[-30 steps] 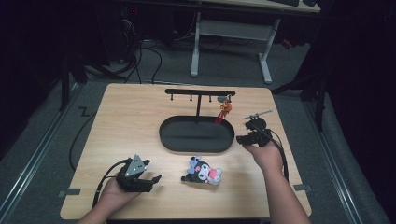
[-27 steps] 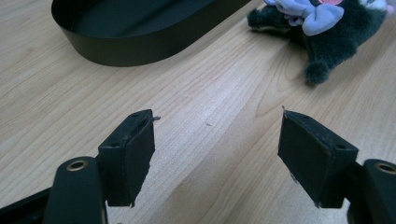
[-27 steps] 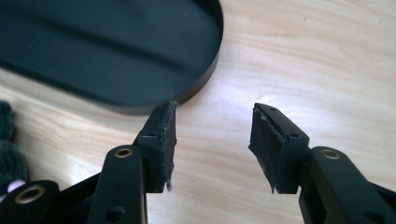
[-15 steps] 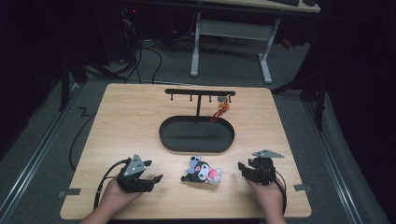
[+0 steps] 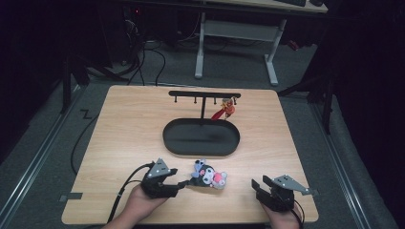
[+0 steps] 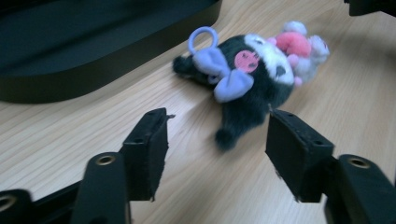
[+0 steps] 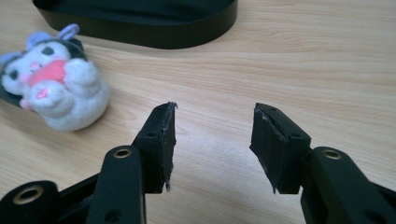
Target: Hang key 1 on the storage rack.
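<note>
- Now, your left gripper [image 5: 184, 182] lies low on the table [image 5: 124, 143] near its front edge, pointing right at the plush [image 5: 208, 174].
- Its jaws are spread and have just been closing; in the left gripper view [image 6: 217, 140] the dark lower end of the plush [image 6: 252, 77] sits at the gap's mouth, closer to the right-hand pad, and neither pad presses on it.
- You see the plush lying on its side on the bare wood, just in front of the tray [image 5: 201, 138] and apart from it: dark body, lilac ears with a loop, pink and white front turned away from your left gripper.
- Your right gripper [image 5: 258, 187] sits near the table's front right corner, well to the right of the plush, jaws parted with bare wood between them.
- From the right gripper view [image 7: 214, 140], the plush [image 7: 53, 88] lies off to the left and ahead of the jaws, not touching either, with the tray [image 7: 140, 23] behind it.
- Behind the tray stands a rack [image 5: 204, 95], a small red figure [image 5: 225, 109] hanging near its right end.
</note>
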Action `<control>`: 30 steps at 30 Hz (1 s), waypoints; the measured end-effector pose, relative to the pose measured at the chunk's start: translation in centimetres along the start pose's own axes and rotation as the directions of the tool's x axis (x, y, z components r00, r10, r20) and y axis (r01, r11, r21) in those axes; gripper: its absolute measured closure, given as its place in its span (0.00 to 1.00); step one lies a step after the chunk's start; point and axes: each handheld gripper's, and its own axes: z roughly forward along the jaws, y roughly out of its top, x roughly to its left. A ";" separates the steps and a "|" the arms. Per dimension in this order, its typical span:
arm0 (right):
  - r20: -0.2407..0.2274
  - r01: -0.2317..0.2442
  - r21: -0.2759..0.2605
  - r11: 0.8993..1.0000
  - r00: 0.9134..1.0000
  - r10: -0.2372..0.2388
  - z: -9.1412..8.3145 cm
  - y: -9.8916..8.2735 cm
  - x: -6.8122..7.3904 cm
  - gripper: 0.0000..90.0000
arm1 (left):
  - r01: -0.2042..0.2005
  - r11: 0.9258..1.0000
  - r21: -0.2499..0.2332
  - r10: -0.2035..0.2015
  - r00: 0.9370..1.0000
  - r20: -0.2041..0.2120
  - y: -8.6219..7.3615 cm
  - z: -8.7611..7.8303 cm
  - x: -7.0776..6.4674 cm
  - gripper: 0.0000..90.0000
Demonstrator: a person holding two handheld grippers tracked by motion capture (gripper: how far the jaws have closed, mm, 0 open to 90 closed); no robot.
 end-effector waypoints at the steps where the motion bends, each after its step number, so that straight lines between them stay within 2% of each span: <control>1: -0.010 -0.010 -0.004 1.000 1.000 0.010 0.0 0.0 0.0 0.56 | -0.010 1.000 0.013 0.010 1.000 -0.003 0.2 0.7 -0.4 0.48; 2: -0.017 -0.016 -0.006 1.000 1.000 0.016 0.1 0.0 0.0 0.56 | -0.035 0.999 0.034 0.036 0.999 -0.031 0.4 1.4 -1.0 0.54; 3: -0.016 -0.012 -0.014 1.000 1.000 0.012 0.1 0.1 0.0 0.56 | -0.048 0.998 0.041 0.050 0.998 -0.044 0.5 1.7 -1.4 0.65; 5: -0.016 -0.002 -0.021 1.000 1.000 0.002 0.2 0.1 0.2 0.56 | -0.050 0.998 0.040 0.052 0.998 -0.037 0.2 1.8 -2.1 0.76; 7: -0.024 0.006 -0.025 1.000 1.000 -0.007 0.1 0.1 0.5 0.56 | -0.083 0.995 0.053 0.086 0.995 -0.046 -0.6 1.6 -3.0 0.90; 10: -0.037 0.014 -0.023 1.000 0.999 -0.014 0.1 0.1 0.7 0.56 | -0.111 0.989 0.102 0.118 0.991 -0.062 -1.0 2.2 -3.2 0.98; 11: -0.039 0.013 -0.021 1.000 0.999 -0.014 0.1 0.1 0.8 0.56 | -0.113 0.987 0.118 0.122 0.990 -0.072 -0.9 2.6 -3.0 0.98; 15: -0.045 0.011 -0.022 1.000 0.999 -0.012 0.1 0.1 0.9 0.56 | -0.105 0.987 0.125 0.119 0.986 -0.115 0.1 3.7 -2.2 0.99; 16: -0.044 0.014 -0.021 1.000 0.999 -0.015 0.1 0.1 0.9 0.56 | -0.108 0.985 0.133 0.125 0.985 -0.120 0.7 4.4 -2.0 0.99; 19: -0.041 0.016 -0.017 1.000 0.999 -0.017 0.1 0.1 1.0 0.56 | -0.109 0.985 0.135 0.125 0.985 -0.117 1.5 5.2 -2.0 0.99; 22: -0.037 0.009 -0.015 1.000 0.999 -0.010 0.2 0.1 0.8 0.56 | -0.131 0.981 0.143 0.146 0.984 -0.099 2.4 6.3 -2.6 1.00; 27: -0.034 -0.011 -0.017 1.000 0.999 0.011 0.0 0.0 0.4 0.56 | -0.176 0.972 0.156 0.185 0.982 -0.046 4.1 8.7 -5.0 1.00; 30: -0.025 -0.003 -0.029 1.000 1.000 0.002 -0.4 0.0 0.2 0.56 | -0.199 0.968 0.155 0.204 0.979 -0.019 4.9 9.9 -6.3 0.99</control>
